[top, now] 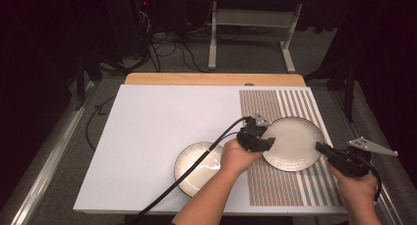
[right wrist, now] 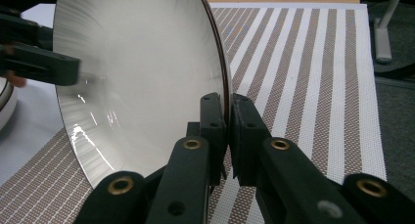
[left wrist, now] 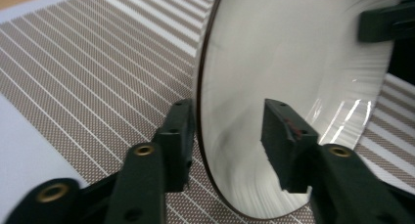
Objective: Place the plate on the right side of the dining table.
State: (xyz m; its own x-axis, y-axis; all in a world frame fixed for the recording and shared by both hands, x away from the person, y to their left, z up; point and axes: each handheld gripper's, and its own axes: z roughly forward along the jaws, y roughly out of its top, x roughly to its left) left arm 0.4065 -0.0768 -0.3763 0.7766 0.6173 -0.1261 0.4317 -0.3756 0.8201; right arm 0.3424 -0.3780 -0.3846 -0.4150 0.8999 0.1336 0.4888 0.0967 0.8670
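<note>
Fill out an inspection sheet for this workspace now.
Surface: white board on a wooden table, striped placemat at right.
Job's things: large plate on the placemat; second plate on the board.
Clutter: nothing seen.
Grippers: left gripper open, jaws astride the large plate's rim; right gripper shut on the opposite rim.
Cables: black cable trails over the second plate.
Surroundings: dark floor, loose wires, grey table legs.

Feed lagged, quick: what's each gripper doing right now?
Left gripper: open, jaws astride the plate rim, not pressing.
Right gripper: shut on the plate.
</note>
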